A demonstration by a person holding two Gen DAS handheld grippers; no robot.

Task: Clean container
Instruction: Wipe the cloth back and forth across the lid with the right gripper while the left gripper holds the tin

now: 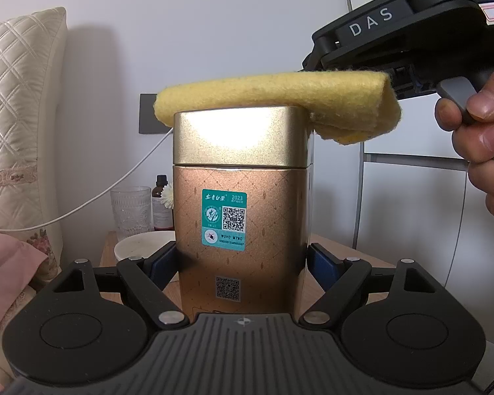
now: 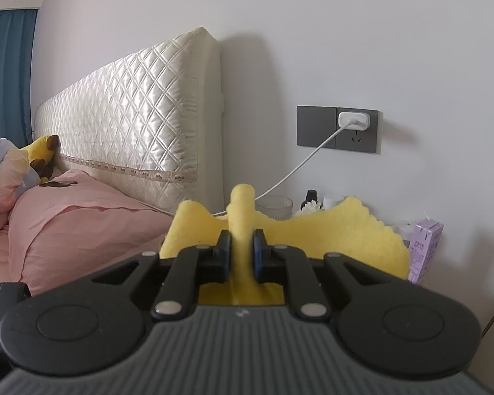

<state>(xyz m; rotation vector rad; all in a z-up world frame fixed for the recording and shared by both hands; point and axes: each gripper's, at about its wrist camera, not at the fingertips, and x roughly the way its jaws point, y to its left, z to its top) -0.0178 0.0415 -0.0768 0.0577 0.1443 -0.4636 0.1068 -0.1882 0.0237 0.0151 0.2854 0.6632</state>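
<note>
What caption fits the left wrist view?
Left gripper clamps a gold tea tin while the right gripper's yellow cloth lies across its lid.

Cloth [image 1: 273, 90] atop tin [image 1: 240, 204]; glass [image 1: 130, 210] behind-left.

We see left wrist view hugging tin [image 1: 240, 197]; right faces headboard [image 2: 131, 115]; both share wall socket [image 2: 337, 130].

Tin [image 1: 240, 217] base hidden behind left gripper [image 1: 242, 260] body, lower centre; its top face covered by yellow cloth [image 1: 273, 93]. Brown bottle [image 1: 163, 202] and white plate [image 1: 141, 245] half hidden behind tin, label unreadable. Right view: cloth blocks tin entirely; purple carton [image 2: 423, 250] text too small, partly behind cloth.
</note>
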